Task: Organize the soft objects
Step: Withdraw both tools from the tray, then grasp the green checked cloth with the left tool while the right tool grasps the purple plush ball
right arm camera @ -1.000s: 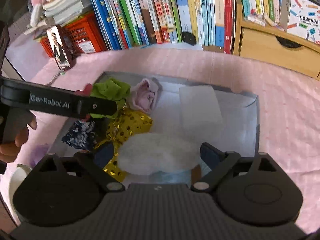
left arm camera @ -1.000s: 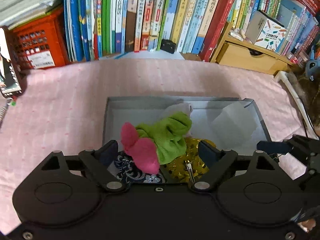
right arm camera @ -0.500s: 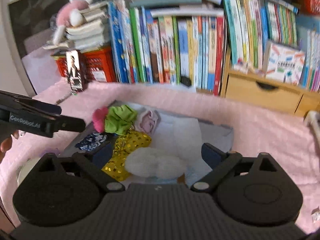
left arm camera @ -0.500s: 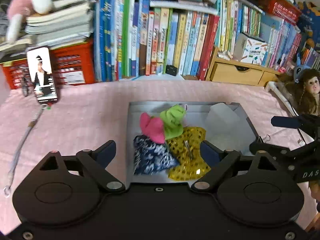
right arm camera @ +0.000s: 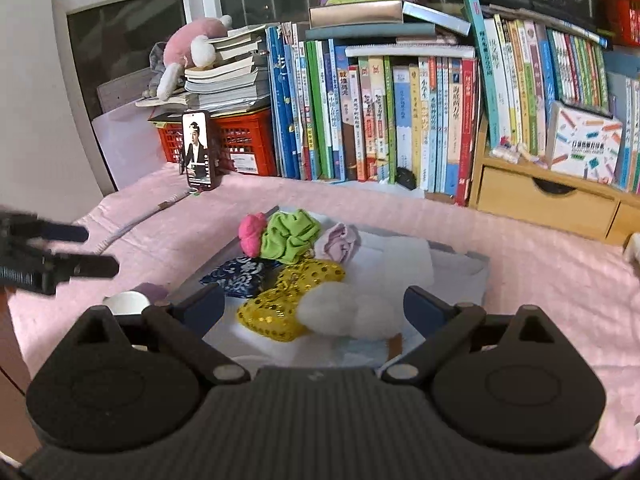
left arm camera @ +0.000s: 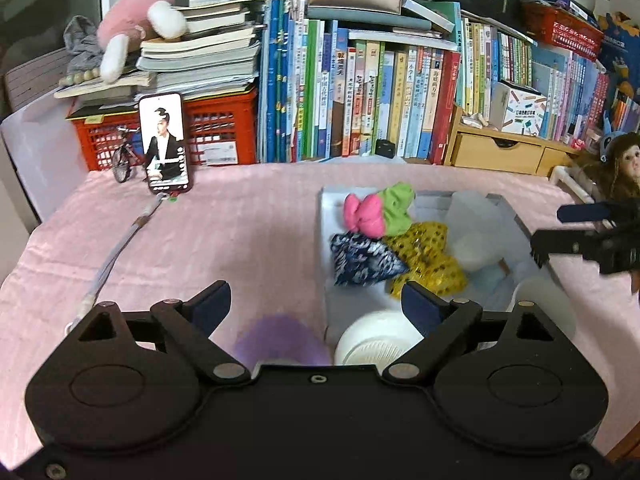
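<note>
Lilac cloth only in right view; both grippers' jaws wide, nothing between them.

Soft even light, fisheye-bent edges, slight blur

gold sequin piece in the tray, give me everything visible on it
The gold sequin piece is yellow-gold fabric covered in shiny sequins with dark dots, limp and crumpled, lying flat on the floor of the grey tray. It sits near the tray's middle. The navy patterned cloth touches one side, the white fluffy puff overlaps the other, and the green scrunchie rests at its far edge. No fingers touch it.
</note>
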